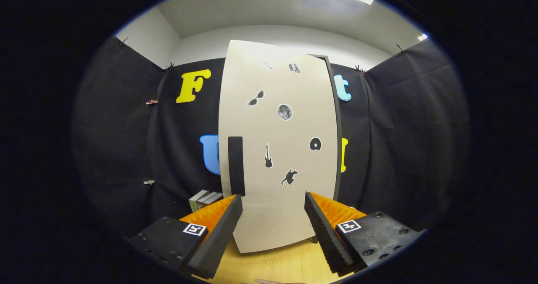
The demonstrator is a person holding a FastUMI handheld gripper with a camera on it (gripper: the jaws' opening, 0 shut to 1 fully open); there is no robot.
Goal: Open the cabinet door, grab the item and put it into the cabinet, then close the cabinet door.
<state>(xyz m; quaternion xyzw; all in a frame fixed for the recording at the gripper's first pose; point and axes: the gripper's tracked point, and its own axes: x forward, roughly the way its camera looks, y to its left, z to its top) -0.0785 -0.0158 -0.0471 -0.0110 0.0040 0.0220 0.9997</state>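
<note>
Cabinet door [281, 149] is seen dead ahead of the gripper [273, 229], upright, shut or nearly so. Its dark handle [236, 165], long axis vertical, lies just beyond the left finger. Jaws are held wide open, nothing gripped. Books [204, 200] stand left of the cabinet on the wooden worktop [273, 265].

Tongs-mounted fisheye, close before cabinet door [277, 149]

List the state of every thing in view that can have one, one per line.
cabinet door: shut, or close to it, with its handle untouched
gripper: fingers open, nothing between them, aimed at the door
books: standing upright beside the cabinet, behind the left finger
</note>
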